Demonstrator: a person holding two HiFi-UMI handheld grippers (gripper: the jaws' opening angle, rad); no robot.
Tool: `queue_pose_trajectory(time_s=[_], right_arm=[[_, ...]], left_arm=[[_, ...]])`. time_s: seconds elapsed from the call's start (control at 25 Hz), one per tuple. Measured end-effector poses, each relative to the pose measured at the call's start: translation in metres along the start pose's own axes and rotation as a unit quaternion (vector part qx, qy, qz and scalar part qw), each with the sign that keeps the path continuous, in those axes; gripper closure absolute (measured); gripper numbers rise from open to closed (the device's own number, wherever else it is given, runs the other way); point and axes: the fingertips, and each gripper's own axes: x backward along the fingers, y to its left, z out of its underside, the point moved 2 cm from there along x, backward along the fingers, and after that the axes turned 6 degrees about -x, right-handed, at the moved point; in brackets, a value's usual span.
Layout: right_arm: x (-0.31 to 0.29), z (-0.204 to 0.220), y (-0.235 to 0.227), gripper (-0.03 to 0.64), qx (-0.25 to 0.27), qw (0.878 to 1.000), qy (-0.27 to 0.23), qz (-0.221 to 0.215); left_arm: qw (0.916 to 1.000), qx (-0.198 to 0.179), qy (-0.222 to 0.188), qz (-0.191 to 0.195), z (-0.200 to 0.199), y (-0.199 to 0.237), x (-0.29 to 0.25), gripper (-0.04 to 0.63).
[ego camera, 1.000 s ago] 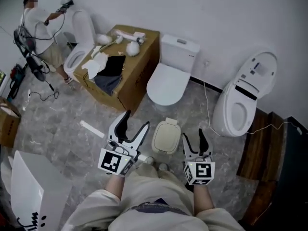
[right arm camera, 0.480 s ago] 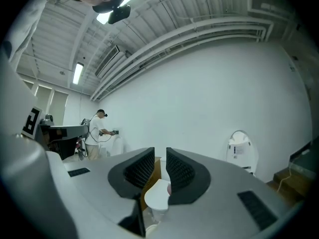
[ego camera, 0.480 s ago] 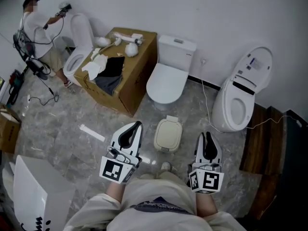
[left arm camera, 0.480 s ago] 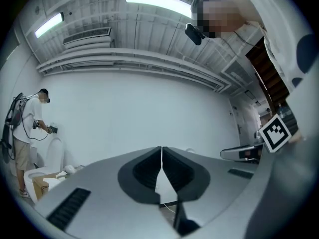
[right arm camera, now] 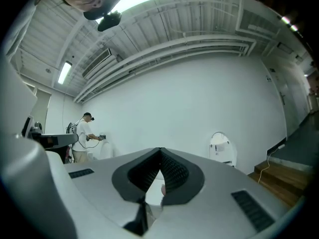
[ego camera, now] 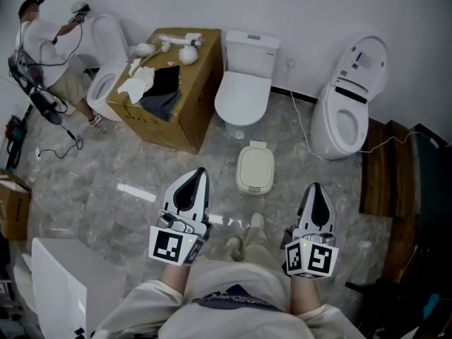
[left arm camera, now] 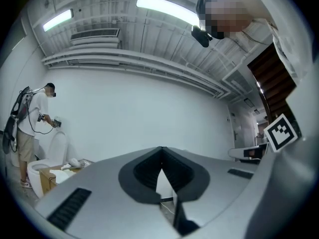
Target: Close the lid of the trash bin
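both the left gripper and right gripper have snapped shut on nothing and drawn back from the bin, which sits ahead between them, lid down, so the job looks done.

Open floor around trash bin; toilet, cardboard box behind.

Grey left gripper and right gripper carry black-white marker cubes.
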Motion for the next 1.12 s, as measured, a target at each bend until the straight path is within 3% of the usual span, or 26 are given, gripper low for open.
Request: queue_pose_trajectory(time_s=[0.2,0.32,0.64,1.12], right_arm=[[0.034,-0.01,0.02,0.607,0.011,1.0,-0.015,0.013],[0.042,-0.017,0.024,0.607,0.017,1.0,-0.023,0.01],[0.043,-0.024,0.009,0.611,0.034,0.999,-0.028,0.031],[0.042,-0.034,-0.002,0.611,0.032,0.999,-0.038,0.014]], left_arm=[[0.9997,0.002,-0.026,0.004,-0.018,0.002,0.023,0.6],[0.9999,0.003,-0.017,-0.001,-0.017,0.003,0.026,0.6],[0.9998,0.001,-0.018,0.007,-0.019,-0.017,0.024,0.6],[0.9995,-0.017,-0.022,-0.015,-0.026,-0.024,0.024,0.6]])
